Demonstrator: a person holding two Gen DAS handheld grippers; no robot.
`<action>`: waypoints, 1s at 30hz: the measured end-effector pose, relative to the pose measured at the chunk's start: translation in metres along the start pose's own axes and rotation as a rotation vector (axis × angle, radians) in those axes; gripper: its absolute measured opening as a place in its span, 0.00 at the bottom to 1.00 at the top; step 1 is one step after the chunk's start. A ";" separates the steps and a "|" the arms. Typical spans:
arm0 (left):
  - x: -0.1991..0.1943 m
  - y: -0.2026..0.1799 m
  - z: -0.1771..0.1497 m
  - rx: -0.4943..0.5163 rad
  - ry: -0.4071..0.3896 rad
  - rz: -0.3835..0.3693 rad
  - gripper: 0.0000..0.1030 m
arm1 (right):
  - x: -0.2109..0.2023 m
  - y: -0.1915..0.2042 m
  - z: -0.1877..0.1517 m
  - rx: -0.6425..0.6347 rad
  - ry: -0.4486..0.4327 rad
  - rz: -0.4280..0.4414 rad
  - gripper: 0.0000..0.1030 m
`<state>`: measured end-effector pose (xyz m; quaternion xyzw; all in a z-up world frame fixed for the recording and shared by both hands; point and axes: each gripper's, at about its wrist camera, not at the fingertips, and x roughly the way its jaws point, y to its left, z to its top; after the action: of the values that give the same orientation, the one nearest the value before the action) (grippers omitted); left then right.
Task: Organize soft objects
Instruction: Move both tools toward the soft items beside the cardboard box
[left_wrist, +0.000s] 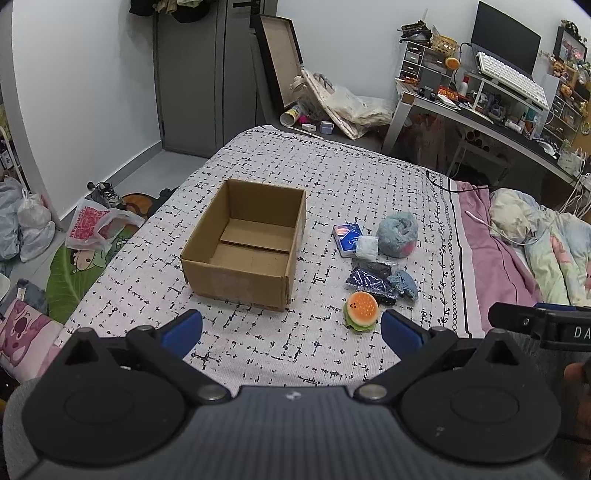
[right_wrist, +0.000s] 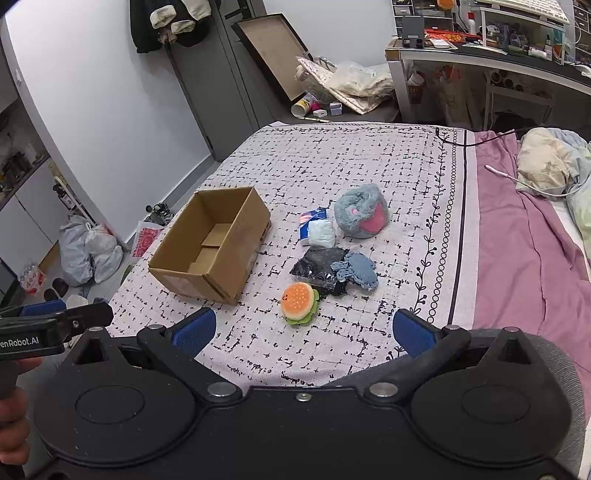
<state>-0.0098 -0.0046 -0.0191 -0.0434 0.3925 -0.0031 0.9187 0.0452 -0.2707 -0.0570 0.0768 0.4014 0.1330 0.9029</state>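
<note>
An open cardboard box (left_wrist: 243, 243) (right_wrist: 210, 243) stands empty on the patterned bed cover. To its right lies a cluster of soft things: a burger plush (left_wrist: 361, 311) (right_wrist: 299, 302), a fluffy blue-grey plush with pink (left_wrist: 398, 230) (right_wrist: 361, 212), a small white bundle (left_wrist: 366, 248) (right_wrist: 322, 232), a blue tissue pack (left_wrist: 345, 236) (right_wrist: 310, 217), a dark shiny bag (left_wrist: 371, 280) (right_wrist: 321, 267) and a blue knitted piece (left_wrist: 405, 283) (right_wrist: 356, 269). My left gripper (left_wrist: 291, 332) hovers open near the bed's front edge, below the box and burger. My right gripper (right_wrist: 304, 332) is open too, just short of the burger.
The white patterned cover (left_wrist: 332, 166) meets a pink sheet (right_wrist: 524, 240) and a crumpled blanket (left_wrist: 546, 236) on the right. Bags (right_wrist: 88, 247) and clutter lie on the floor left of the bed. A crowded desk (left_wrist: 480, 103) stands at the back right.
</note>
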 end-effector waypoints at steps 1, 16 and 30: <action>0.000 0.000 0.000 -0.001 0.001 0.000 0.99 | -0.001 0.000 0.000 0.000 0.000 0.001 1.00; 0.006 -0.003 -0.001 0.002 0.017 -0.005 0.99 | 0.005 -0.006 0.001 0.011 0.029 0.013 1.00; 0.040 -0.017 0.003 0.009 0.053 -0.011 0.99 | 0.032 -0.024 0.008 0.018 0.001 0.093 1.00</action>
<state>0.0202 -0.0234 -0.0444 -0.0412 0.4163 -0.0109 0.9082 0.0755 -0.2844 -0.0799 0.1036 0.3990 0.1713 0.8948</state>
